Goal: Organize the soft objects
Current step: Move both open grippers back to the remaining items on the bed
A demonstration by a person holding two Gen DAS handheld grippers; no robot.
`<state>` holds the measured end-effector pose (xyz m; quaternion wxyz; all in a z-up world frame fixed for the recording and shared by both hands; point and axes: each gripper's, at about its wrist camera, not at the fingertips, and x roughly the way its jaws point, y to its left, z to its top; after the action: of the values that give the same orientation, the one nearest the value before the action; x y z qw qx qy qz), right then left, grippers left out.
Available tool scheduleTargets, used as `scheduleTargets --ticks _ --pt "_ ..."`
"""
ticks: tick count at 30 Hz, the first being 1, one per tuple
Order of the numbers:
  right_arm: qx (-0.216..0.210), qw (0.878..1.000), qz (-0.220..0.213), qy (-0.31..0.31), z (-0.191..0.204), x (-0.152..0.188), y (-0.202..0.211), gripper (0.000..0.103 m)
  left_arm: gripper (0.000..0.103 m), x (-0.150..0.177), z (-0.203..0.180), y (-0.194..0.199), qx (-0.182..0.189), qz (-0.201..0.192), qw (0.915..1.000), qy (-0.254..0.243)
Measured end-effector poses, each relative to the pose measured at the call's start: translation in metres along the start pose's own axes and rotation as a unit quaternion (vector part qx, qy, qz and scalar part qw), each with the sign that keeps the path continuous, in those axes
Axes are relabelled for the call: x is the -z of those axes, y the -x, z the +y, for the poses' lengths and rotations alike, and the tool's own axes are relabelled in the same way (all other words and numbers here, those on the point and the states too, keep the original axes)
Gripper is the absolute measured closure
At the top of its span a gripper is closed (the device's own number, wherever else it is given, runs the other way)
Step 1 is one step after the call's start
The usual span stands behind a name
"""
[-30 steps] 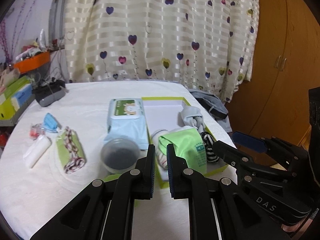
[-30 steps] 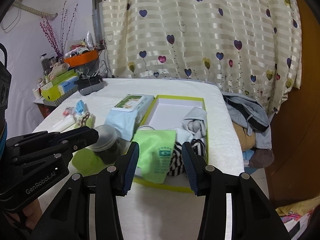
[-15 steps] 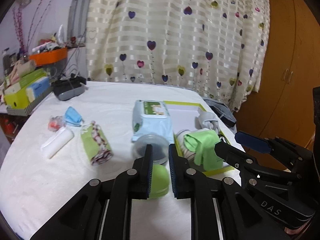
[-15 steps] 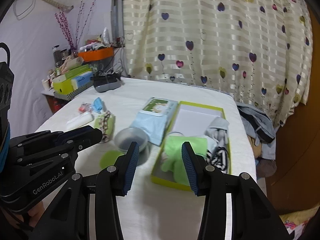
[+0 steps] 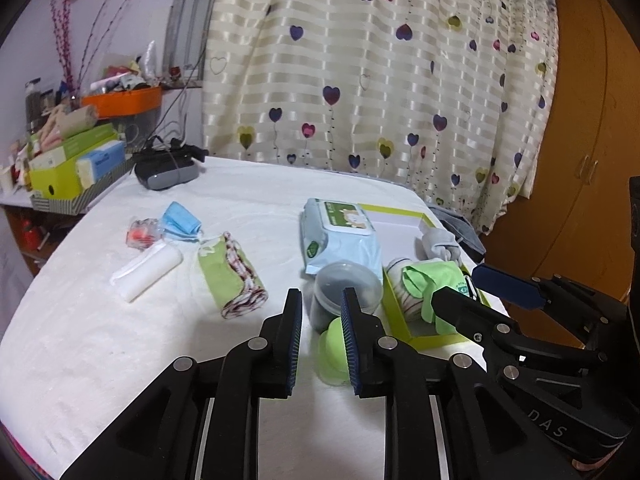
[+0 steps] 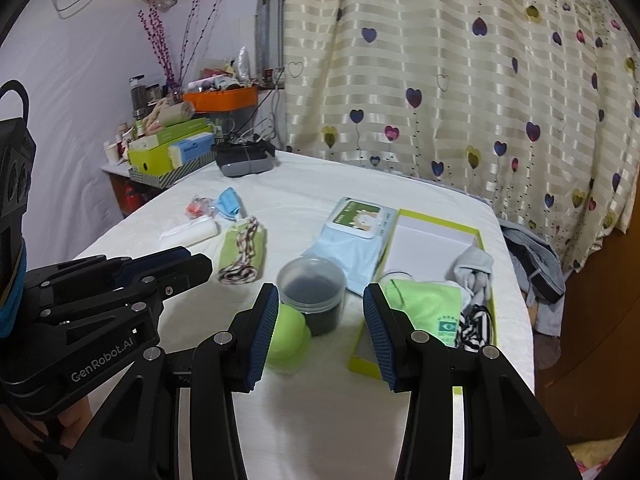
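A yellow-green box point(image 6: 439, 219) on the white table holds a green cloth point(image 6: 428, 307), grey socks point(image 6: 474, 266) and a striped sock point(image 6: 478, 326). A rolled green patterned cloth point(image 5: 236, 278), a white roll point(image 5: 148, 270) and a blue mask point(image 5: 181, 224) lie to the left. My left gripper point(image 5: 320, 312) is open a little and empty, above the table's near side. My right gripper point(image 6: 320, 312) is wide open and empty, above a lidded jar point(image 6: 312, 294) and a green lid point(image 6: 286, 338).
A wet-wipes pack point(image 5: 340, 236) leans on the box's left edge. A black-grey device point(image 5: 166, 166) sits at the table's far left. A cluttered shelf with boxes point(image 5: 74, 160) stands left, clothes point(image 6: 532, 256) lie right, and a curtain point(image 5: 380, 72) hangs behind.
Both grippers have pulled back and risen away from the box. The left jaws, nearly shut before, have opened a little. The green cloth stays in the box.
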<state>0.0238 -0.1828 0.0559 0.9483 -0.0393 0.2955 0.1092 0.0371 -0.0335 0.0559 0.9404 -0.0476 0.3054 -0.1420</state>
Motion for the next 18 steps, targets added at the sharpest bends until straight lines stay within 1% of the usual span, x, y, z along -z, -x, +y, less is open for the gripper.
scheduleTargets --ticks 7,18 --pt "-0.006 1.000 0.003 0.009 0.010 -0.002 -0.005 0.058 0.077 0.001 0.011 0.000 -0.007 0.000 1.0000 0.005" --pt "-0.020 1.000 0.007 0.019 0.025 -0.008 -0.018 0.057 0.074 0.001 0.034 -0.001 -0.025 -0.001 0.9994 0.022"
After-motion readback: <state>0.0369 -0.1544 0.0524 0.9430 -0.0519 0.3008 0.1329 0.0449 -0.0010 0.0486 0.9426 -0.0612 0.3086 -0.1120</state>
